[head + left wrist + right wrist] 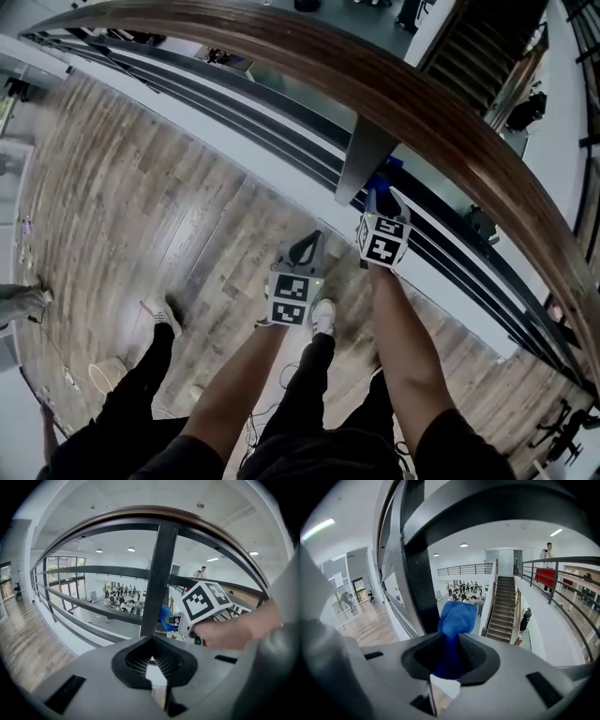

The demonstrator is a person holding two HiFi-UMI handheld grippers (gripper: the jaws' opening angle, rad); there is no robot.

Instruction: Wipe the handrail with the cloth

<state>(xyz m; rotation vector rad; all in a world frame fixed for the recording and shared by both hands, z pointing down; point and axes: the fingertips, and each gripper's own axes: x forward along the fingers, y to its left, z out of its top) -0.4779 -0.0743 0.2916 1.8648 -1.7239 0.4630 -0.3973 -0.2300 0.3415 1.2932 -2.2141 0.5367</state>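
- Bare forearms [398, 347] fill the bottom of the head view, reaching out from dark trousers, with one tool in each hand.
- The left tool [307, 247] hangs low over the wooden floor [141, 187], short of the railing. Its marker cube faces up.
- In the left gripper view, the left tool [151, 660] has its ribbed pads drawn together with nothing between them.
- The right tool [381, 192] is raised higher and further forward, just beside the dark upright post [361, 159] that carries the rail.
- In the right gripper view, the right tool [450, 660] is clamped on the blue cloth [457, 620]. A bunched end of the cloth sticks out past the jaws.
- The cloth [390, 167] sits under the brown wooden handrail [375, 84], close against the post. From where I stand I cannot tell whether it touches either.
- The handrail curves across the top of the head view, and dark horizontal rails [234, 112] run below it.
- From the left tool's side, the right tool [172, 618] and its cloth [165, 616] show just right of the post [157, 573], below the handrail [140, 513].
- A white shoe [323, 314] rests on the floor beneath the left tool.
- Beyond the railing, the right gripper view looks down on a staircase [504, 611] and a hall below.
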